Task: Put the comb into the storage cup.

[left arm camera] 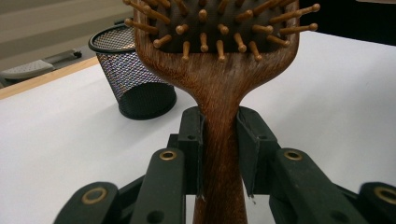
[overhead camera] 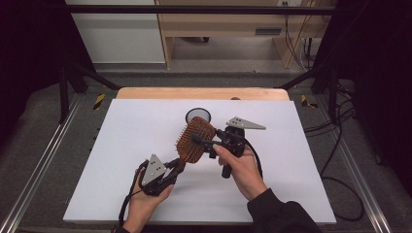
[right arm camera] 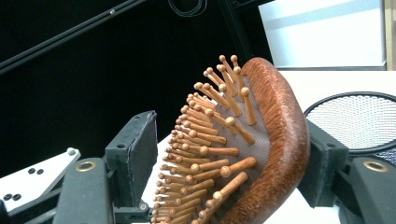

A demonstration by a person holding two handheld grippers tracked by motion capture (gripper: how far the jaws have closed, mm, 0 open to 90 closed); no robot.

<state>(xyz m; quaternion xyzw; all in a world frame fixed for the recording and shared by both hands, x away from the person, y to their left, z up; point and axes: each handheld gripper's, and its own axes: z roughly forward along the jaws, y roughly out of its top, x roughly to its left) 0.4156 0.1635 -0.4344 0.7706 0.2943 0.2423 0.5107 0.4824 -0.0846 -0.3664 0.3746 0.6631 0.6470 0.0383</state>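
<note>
wooden hairbrush point(overhead camera: 194, 138) handle clamped by left gripper point(overhead camera: 171, 170), right gripper point(overhead camera: 203, 141) straddling its head, one pad on the back, other pad off the bristles, mesh cup point(overhead camera: 198, 115) behind

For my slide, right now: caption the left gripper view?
Left gripper clamps wooden hairbrush handle beside mesh cup.

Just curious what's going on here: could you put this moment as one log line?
left tool: clamps wooden hairbrush handle | right tool: straddles brush head, one pad off bristles | mesh cup: upright behind
</note>
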